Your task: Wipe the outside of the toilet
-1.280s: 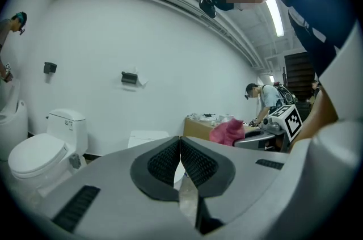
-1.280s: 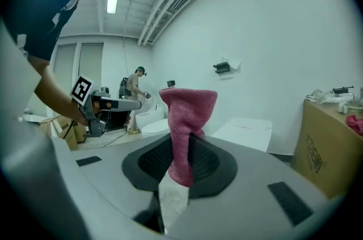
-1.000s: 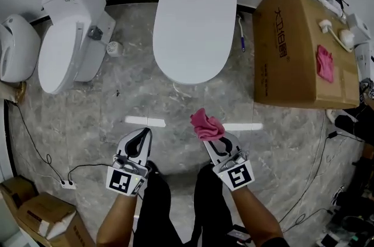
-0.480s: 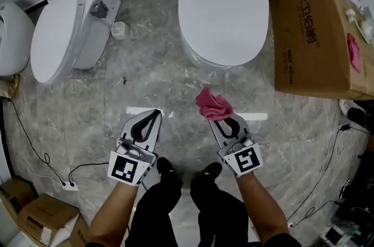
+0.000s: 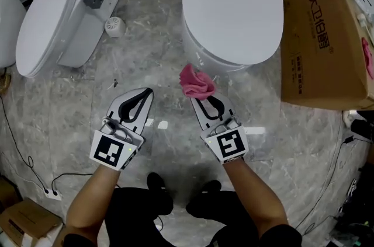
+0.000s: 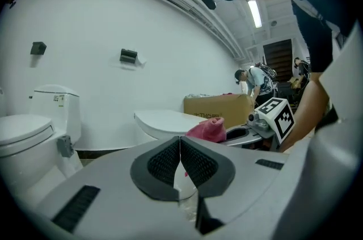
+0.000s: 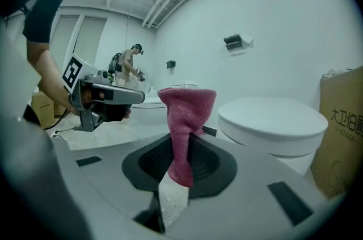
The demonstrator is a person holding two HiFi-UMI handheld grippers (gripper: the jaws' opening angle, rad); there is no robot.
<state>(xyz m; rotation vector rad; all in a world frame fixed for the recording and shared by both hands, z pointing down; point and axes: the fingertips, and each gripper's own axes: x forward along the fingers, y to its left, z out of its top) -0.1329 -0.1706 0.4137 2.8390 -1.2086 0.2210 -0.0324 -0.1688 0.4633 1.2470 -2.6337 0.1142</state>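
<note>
A white toilet (image 5: pixel 231 3) with its lid down stands at the top centre of the head view; it also shows in the right gripper view (image 7: pixel 272 120). My right gripper (image 5: pixel 198 95) is shut on a pink cloth (image 5: pixel 196 82), which hangs just short of the toilet's front left side. In the right gripper view the pink cloth (image 7: pixel 184 120) stands up between the jaws. My left gripper (image 5: pixel 142 94) is shut and empty, over the floor to the left of the cloth. The left gripper view shows the cloth (image 6: pixel 207 130) and the toilet (image 6: pixel 164 120) ahead.
A second white toilet (image 5: pixel 55 18) stands at the upper left, with a small round fitting (image 5: pixel 114 25) on the floor beside it. A large cardboard box (image 5: pixel 324 35) sits right of the toilet. Cables (image 5: pixel 23 152) run along the left floor. A person works in the background (image 7: pixel 133 66).
Both grippers have moved forward toward the toilet. The cloth now hangs close to the bowl's front left side, and the toilet lies nearer in view.
</note>
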